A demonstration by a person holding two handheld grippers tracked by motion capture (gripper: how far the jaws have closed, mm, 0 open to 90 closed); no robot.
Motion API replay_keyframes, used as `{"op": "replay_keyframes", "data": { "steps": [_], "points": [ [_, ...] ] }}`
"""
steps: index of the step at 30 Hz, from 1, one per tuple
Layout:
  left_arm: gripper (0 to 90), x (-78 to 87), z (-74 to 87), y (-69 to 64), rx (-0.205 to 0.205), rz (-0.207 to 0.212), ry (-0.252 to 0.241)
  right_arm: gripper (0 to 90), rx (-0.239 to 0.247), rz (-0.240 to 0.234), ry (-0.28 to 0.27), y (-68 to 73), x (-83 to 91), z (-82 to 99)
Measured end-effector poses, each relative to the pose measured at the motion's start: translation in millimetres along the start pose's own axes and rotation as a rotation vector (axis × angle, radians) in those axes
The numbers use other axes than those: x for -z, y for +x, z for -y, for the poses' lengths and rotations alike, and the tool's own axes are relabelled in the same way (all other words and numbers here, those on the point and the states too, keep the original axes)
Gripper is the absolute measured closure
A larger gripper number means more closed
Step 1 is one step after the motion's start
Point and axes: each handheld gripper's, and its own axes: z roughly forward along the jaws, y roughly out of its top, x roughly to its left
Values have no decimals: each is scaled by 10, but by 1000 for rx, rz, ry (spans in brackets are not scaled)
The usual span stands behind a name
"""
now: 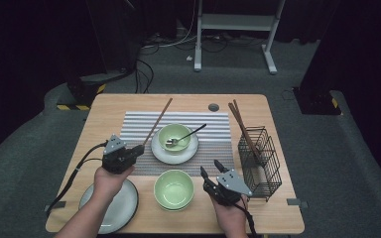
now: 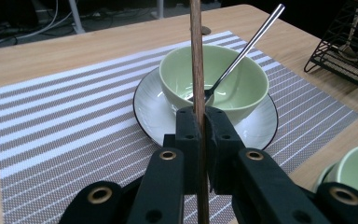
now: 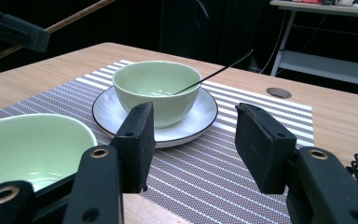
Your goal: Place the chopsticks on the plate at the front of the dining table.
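Left gripper (image 2: 199, 122) clamps a brown chopstick (image 2: 196, 56) above the striped placemat (image 2: 65, 126); right gripper (image 3: 193, 140) stands apart, empty, near the table's front edge.

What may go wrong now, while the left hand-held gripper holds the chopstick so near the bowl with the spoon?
1. The left hand-held gripper grips the chopstick far from its middle, so the long free end may swing and strike the spoon or the bowl.
2. A knocked spoon might tip out onto the plate or the mat.
3. The thin chopstick may slip or twist between the pads.
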Motion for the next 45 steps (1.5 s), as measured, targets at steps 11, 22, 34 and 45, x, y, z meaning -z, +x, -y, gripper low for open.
{"op": "replay_keyframes", "data": {
  "steps": [11,22,34,45],
  "points": [
    [843,-135,-24,46,-12,-37,34,470,3,-3,6,11,-9,7],
    [843,-325,93,138,-42,-89,102,472,9,-6,11,20,-19,14],
    [843,-467,172,213,-49,-128,137,475,8,-9,13,27,-22,18],
    [843,-504,197,241,-60,-145,166,477,9,-7,18,38,-20,17]
  ]
}}
